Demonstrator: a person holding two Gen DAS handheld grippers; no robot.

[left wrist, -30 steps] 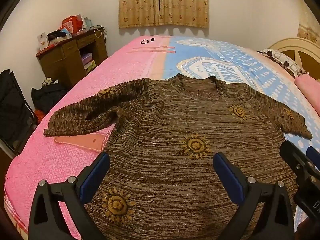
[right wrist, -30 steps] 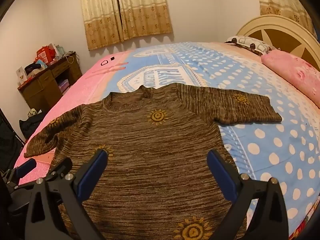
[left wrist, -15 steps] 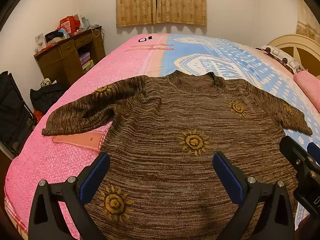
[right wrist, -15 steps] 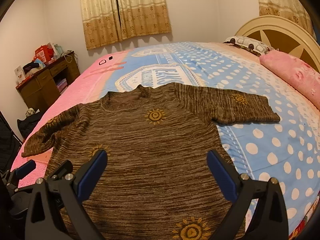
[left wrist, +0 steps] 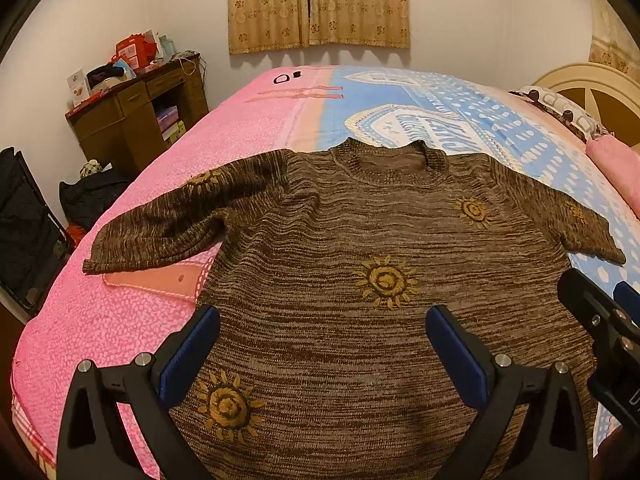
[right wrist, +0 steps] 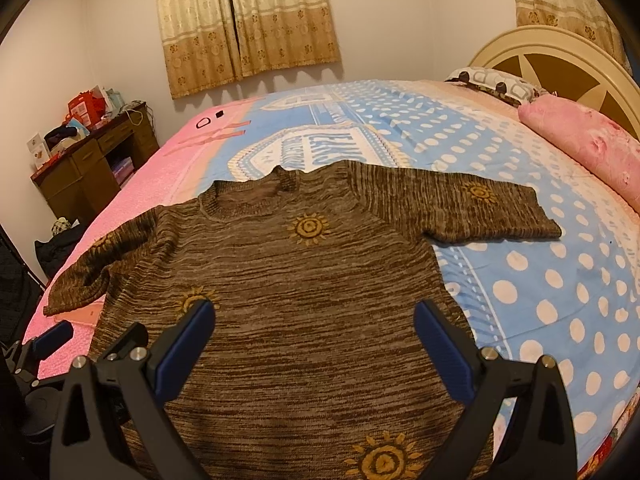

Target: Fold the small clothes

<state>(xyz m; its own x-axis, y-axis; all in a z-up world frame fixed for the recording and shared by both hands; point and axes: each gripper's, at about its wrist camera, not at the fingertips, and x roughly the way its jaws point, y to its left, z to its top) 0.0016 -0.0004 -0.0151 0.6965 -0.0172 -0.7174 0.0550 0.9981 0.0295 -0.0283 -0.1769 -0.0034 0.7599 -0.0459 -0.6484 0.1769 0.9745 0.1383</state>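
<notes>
A brown knit sweater (left wrist: pixel 360 240) with yellow sun motifs lies flat and face up on the bed, both short sleeves spread out; it also shows in the right wrist view (right wrist: pixel 300 280). My left gripper (left wrist: pixel 322 326) is open and empty, held above the sweater's lower left part. My right gripper (right wrist: pixel 314 322) is open and empty above the lower right part. The right gripper shows at the right edge of the left wrist view (left wrist: pixel 600 320), and the left gripper at the left edge of the right wrist view (right wrist: pixel 44 344).
The bed (left wrist: pixel 120 320) has a pink and blue dotted cover. A pink pillow (right wrist: pixel 580 148) and cream headboard (right wrist: pixel 540 56) are at the right. A wooden desk (left wrist: pixel 132 120) with clutter and dark bags (left wrist: pixel 24 220) stand at the left. Curtains hang on the far wall.
Both grippers have risen and pulled back slightly, so the sweater sits a little lower and farther in both views. The sweater has not moved.
</notes>
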